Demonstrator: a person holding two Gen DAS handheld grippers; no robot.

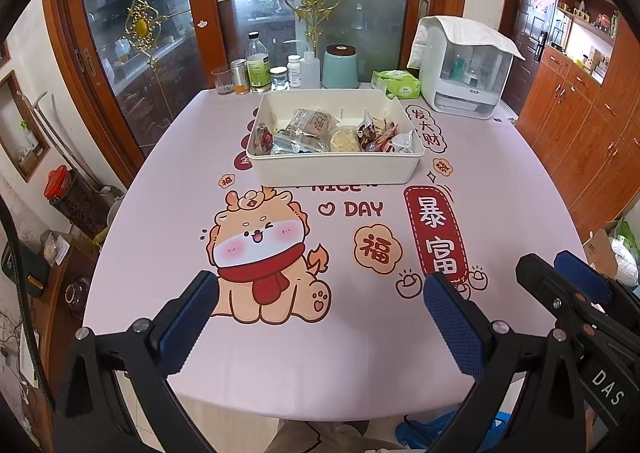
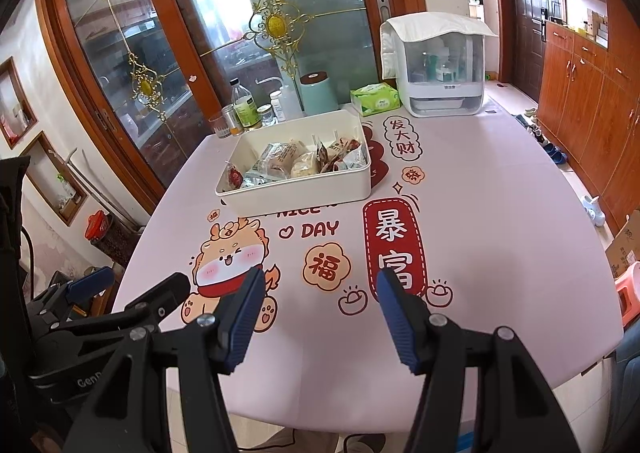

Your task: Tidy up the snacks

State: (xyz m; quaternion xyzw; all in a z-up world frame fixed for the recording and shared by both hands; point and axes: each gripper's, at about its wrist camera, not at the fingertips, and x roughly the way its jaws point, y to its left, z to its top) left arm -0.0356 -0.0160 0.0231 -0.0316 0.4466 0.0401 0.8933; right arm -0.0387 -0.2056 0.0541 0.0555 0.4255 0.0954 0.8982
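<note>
Snacks in shiny wrappers [image 1: 316, 131] sit in the white plastic bin [image 1: 336, 167] mid-counter. Both tongs, left tongs [image 1: 320, 313] and right tongs [image 2: 320, 317], are open and empty. Reach slowly and pinch one packet.

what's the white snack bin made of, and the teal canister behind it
The white rectangular snack bin looks like matte moulded plastic: rounded corners, thin even rim. The teal canister with its dark lid looks glazed ceramic or glossy plastic: a smooth, faintly shiny wall; I cannot tell which.

Pink printed table [image 1: 500, 213], white snack bin [image 1: 336, 167], jars and bottles [image 1: 258, 67], tissue pack [image 1: 396, 84], white dispenser [image 1: 464, 69]
</note>
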